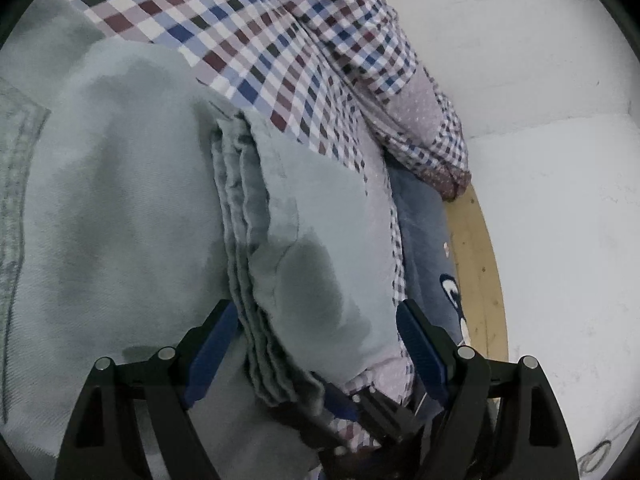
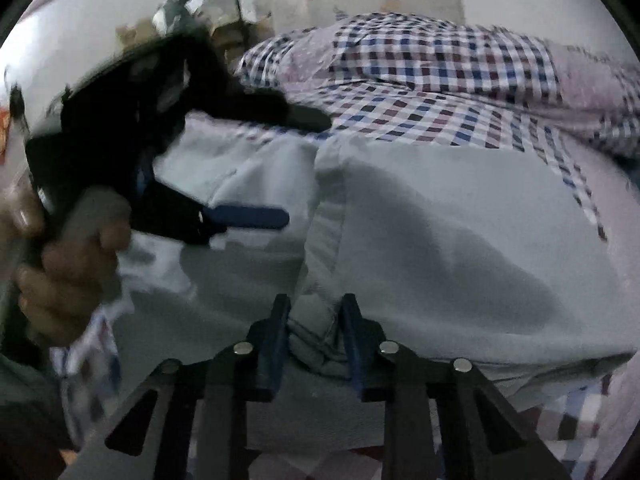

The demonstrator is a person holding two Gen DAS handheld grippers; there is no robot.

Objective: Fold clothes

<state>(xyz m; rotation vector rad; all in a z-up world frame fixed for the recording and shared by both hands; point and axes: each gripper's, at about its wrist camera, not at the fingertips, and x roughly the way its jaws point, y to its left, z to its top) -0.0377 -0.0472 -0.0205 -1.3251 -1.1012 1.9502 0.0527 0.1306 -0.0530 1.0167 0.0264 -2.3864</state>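
Right wrist view is motion-blurred; background behind the clothes pile is unreadable, just pale wall and some patterned shapes. Left wrist view is sharp, but the lower middle between the fingers is a dark tangle, parts can't be identified

Landmark: pale grey-green garment (image 1: 120, 208), heavy twill weave, folded over, with a stack of layered hem edges (image 1: 240, 240) running down its middle like a ridge. Stitched seam on its far left edge, cut off by the frame

Left gripper (image 1: 318, 332): jaws spread wide, straddling the layered fold of the garment, blue pads either side, not pinching anything. Same gripper visible in the right wrist view (image 2: 248, 216), held by a hand (image 2: 60, 272) that is blurred and partly out of frame

Right gripper (image 2: 314, 336): jaws narrowed onto a bunched fold of the grey-green garment (image 2: 440, 248) at its near edge, fabric squeezed between the blue pads

Checked shirt (image 1: 248, 40), thin woven cloth in maroon, blue, white squares, lies above and partly under the garment; its cuff (image 1: 448, 176) has a dotted mauve lining. Shirt also seen beyond the garment (image 2: 440, 80)

Right of the garment: dark blue cloth (image 1: 424, 232) with a white print, mostly covered. Beyond that a pale wooden edge (image 1: 480, 264), then white floor (image 1: 560, 220)
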